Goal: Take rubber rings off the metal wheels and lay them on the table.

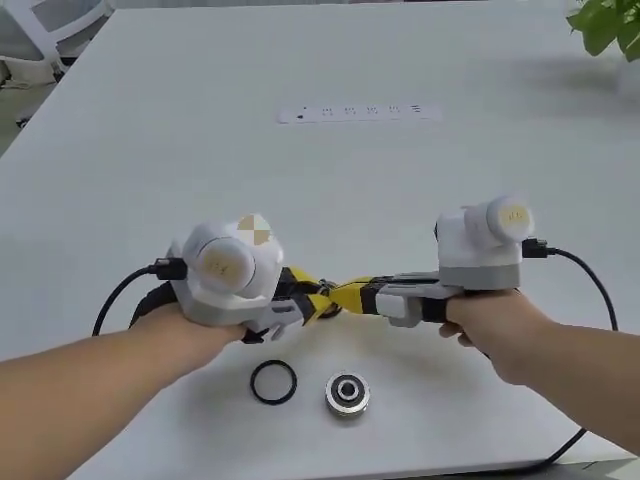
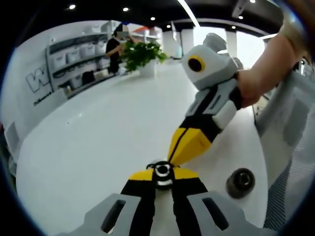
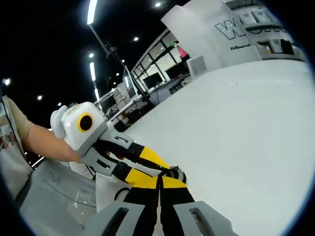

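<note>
A small metal wheel [image 2: 162,170] with a black rubber ring around it sits between my left gripper's [image 2: 162,179] yellow jaws, which are shut on it just above the table. My right gripper [image 2: 173,157] comes in from the opposite side. Its jaws are pinched together at the wheel's rim [image 3: 176,173], on the ring. In the head view the left gripper [image 1: 316,301] and the right gripper [image 1: 341,297] meet tip to tip at mid-table. A loose black rubber ring [image 1: 273,382] lies flat near the front edge, beside a bare metal wheel [image 1: 347,393].
The white table [image 1: 330,190] stretches far ahead, with a white power strip [image 1: 360,112] across its middle. A green plant [image 1: 610,25] stands at the far right corner and a white chair [image 1: 50,30] at the far left. Black cables [image 1: 590,290] trail from both grippers.
</note>
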Action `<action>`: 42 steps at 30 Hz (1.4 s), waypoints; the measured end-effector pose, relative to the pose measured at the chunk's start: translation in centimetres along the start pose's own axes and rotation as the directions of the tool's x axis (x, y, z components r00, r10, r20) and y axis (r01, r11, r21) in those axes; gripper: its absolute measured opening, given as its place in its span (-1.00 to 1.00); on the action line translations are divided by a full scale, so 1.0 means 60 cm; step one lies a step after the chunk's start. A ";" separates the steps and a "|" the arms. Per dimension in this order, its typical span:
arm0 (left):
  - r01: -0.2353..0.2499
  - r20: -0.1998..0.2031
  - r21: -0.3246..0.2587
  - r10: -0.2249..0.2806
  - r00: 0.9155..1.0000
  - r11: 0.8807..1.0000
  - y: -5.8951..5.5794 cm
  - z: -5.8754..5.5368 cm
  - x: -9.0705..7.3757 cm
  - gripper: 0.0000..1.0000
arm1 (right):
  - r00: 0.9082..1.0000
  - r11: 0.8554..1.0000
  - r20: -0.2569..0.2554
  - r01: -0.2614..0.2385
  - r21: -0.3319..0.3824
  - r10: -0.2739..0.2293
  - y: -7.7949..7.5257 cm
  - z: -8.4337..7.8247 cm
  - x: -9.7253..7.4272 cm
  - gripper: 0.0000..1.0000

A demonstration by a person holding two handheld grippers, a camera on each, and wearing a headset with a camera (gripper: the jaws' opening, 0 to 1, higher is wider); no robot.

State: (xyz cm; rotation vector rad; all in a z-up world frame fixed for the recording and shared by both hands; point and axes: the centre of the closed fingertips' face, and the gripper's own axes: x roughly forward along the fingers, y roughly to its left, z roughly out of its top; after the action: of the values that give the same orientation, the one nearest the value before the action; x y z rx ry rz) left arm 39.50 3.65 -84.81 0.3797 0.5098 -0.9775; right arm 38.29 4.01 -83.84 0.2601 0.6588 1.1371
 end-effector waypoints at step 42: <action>0.051 0.021 -0.004 -0.051 0.998 0.999 -0.018 0.020 -0.028 -0.47 | 0.998 0.998 -0.010 0.059 -0.028 -0.059 -0.004 0.009 -0.014 -1.00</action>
State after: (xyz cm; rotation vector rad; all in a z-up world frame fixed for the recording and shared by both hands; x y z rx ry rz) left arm 38.10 3.63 -82.96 0.3535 0.5043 -1.0281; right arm 38.57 3.24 -83.22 0.2097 0.6554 1.0911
